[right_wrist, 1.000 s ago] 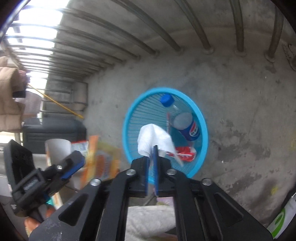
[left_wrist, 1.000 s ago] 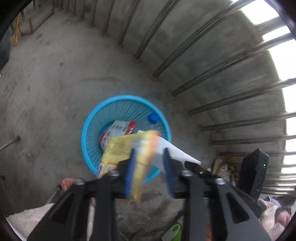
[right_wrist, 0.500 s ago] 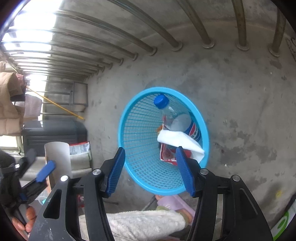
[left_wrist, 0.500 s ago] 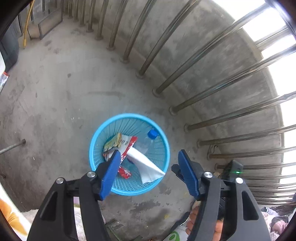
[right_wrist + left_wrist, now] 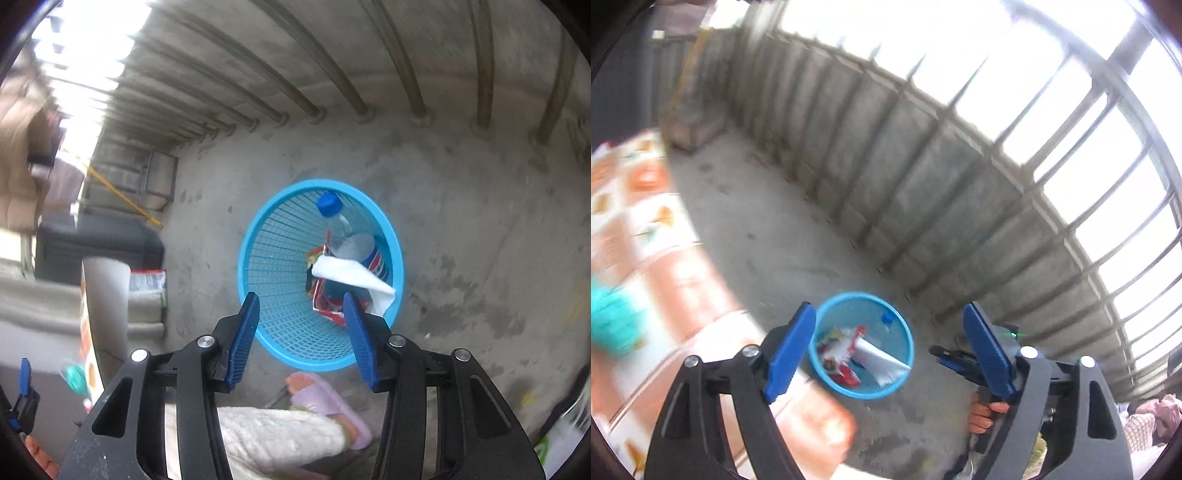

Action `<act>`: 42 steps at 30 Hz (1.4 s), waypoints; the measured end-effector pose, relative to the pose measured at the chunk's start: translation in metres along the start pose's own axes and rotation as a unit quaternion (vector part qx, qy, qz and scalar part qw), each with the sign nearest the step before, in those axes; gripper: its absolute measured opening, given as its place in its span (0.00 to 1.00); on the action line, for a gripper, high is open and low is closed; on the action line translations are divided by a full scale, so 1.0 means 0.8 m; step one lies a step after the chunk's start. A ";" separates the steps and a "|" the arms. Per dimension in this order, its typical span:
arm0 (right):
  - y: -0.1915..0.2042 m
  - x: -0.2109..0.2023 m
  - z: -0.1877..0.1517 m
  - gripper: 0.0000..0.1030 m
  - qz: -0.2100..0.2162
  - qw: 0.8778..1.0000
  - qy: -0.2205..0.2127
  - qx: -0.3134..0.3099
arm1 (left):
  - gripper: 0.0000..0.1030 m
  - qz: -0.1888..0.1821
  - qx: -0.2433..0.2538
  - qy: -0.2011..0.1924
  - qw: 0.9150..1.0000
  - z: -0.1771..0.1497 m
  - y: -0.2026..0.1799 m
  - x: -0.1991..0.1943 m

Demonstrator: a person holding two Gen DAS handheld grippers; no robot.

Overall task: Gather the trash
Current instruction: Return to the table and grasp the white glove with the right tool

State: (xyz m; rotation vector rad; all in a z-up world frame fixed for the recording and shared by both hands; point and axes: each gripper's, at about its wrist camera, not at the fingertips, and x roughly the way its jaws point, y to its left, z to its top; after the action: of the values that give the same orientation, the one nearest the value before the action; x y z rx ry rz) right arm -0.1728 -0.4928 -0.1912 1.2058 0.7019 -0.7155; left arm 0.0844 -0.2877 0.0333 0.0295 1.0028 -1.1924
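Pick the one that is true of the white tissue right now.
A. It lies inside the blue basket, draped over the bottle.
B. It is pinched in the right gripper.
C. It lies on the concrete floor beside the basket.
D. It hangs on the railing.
A: the white tissue lies inside the blue basket, draped across the plastic bottle, and nothing sits between the right gripper's jaws.

The bare concrete floor [image 5: 461, 229] is grey and blotched with darker stains, and it runs up to a low concrete kerb from which the metal railing bars [image 5: 347, 92] rise. A blue mesh basket [image 5: 258, 280] stands directly on it, well short of the bars, with a capped plastic bottle [image 5: 354, 243], a white tissue [image 5: 351, 275] and snack wrappers [image 5: 328, 306] inside. Just beside the basket's near rim a foot in a lilac slipper [image 5: 317, 398] rests on the floor, and far off by the wall a small metal frame [image 5: 159, 173] stands on it.
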 end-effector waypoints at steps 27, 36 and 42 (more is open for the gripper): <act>0.376 -0.102 -0.220 0.93 0.074 0.830 -0.166 -0.527 | 0.84 0.224 -0.215 -0.217 0.925 -0.239 0.213 -0.308; 0.477 -0.026 -0.330 0.86 0.198 0.774 0.017 -0.601 | 0.84 0.230 -0.249 -0.220 0.914 -0.263 0.252 -0.316; 0.526 0.060 -0.378 0.59 0.161 0.761 0.103 -0.619 | 0.84 0.232 -0.262 -0.220 0.911 -0.268 0.269 -0.317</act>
State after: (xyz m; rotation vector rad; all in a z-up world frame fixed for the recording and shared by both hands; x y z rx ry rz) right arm 0.1627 -0.1185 -0.0553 0.1220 0.8823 0.2493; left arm 0.1133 0.1021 -0.0273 -0.3918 0.8202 -0.4363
